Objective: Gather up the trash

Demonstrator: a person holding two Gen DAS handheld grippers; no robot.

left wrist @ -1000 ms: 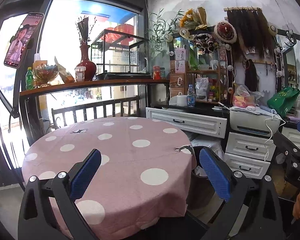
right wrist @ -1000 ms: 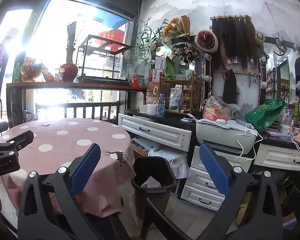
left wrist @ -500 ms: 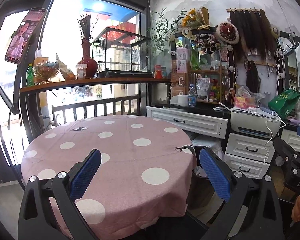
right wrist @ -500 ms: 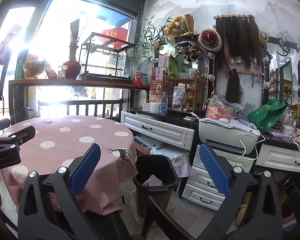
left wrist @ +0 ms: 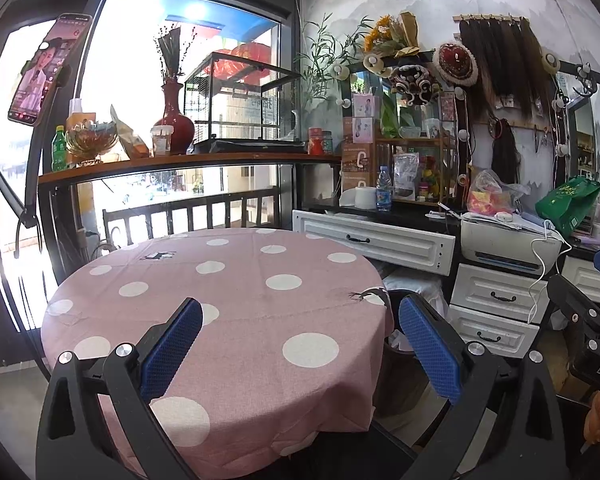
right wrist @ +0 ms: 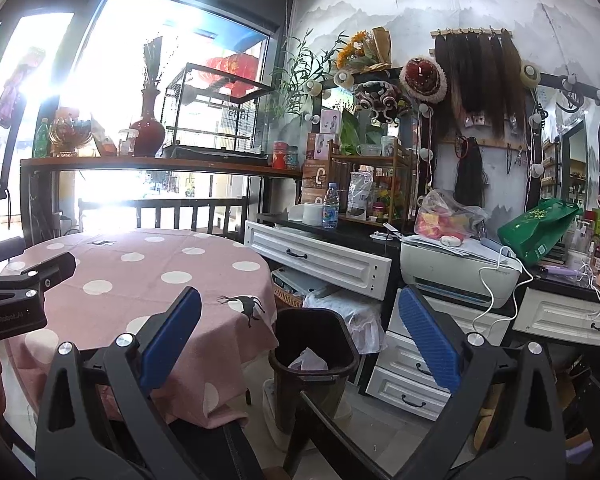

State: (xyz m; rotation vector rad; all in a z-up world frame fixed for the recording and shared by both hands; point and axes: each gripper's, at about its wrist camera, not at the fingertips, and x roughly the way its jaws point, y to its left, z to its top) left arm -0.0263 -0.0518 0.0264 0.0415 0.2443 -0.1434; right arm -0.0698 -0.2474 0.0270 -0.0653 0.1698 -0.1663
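Note:
A dark bin (right wrist: 314, 354) stands on the floor right of the round table, with white crumpled trash (right wrist: 309, 360) inside it. The table carries a pink cloth with white dots (left wrist: 228, 304); no loose trash shows on top of it. My left gripper (left wrist: 300, 348) hangs open over the table's near edge, nothing between its blue pads. My right gripper (right wrist: 300, 348) is open too, above and in front of the bin. In the left wrist view only the bin's rim (left wrist: 396, 344) peeks out behind the cloth, and the right gripper (left wrist: 588, 320) shows at the right edge.
White drawers (right wrist: 320, 260) and a printer (right wrist: 460, 272) line the wall behind the bin. A wooden shelf (left wrist: 188, 160) with a red vase (left wrist: 174, 124) and bottles runs along the window. A dark chair back (right wrist: 332, 432) sits below my right gripper.
Both views have drifted slightly; the table and bin sit a little lower and nearer in frame. Both grippers stay open and empty.

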